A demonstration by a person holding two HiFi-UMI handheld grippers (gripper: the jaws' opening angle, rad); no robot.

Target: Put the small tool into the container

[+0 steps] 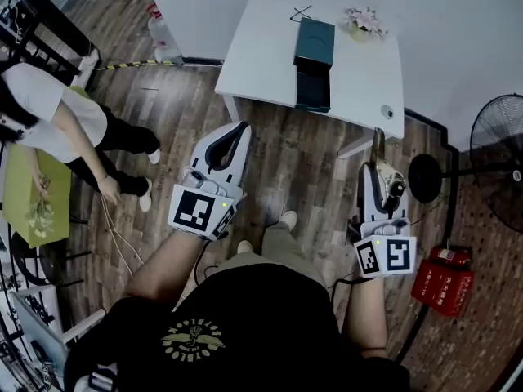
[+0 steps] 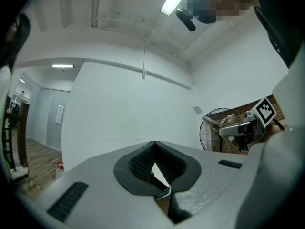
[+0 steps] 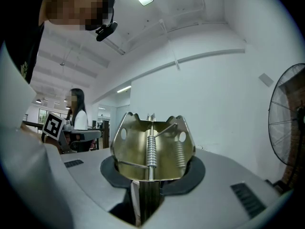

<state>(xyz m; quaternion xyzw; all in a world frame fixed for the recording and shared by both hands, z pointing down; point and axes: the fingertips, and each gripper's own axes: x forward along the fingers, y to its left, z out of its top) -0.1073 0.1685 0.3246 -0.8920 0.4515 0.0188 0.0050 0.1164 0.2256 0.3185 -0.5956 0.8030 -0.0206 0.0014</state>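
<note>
A dark teal container (image 1: 314, 49) lies open on the white table (image 1: 261, 55) ahead, its two halves end to end. My right gripper (image 1: 377, 147) is held over the wood floor, short of the table's near right corner, and is shut on the small tool (image 1: 378, 140). In the right gripper view the small tool (image 3: 153, 146) is a brass clip with coil springs, standing upright out of the right gripper (image 3: 147, 185). My left gripper (image 1: 240, 129) hangs over the floor before the table's near edge. In the left gripper view the left gripper (image 2: 155, 165) has its jaws together with nothing between them.
A person in a white top (image 1: 47, 114) bends over a green table (image 1: 31, 193) at the left. A standing fan (image 1: 497, 155) and a red box (image 1: 444, 281) are at the right. Flowers (image 1: 364, 21) and a small round object (image 1: 386, 111) sit on the white table.
</note>
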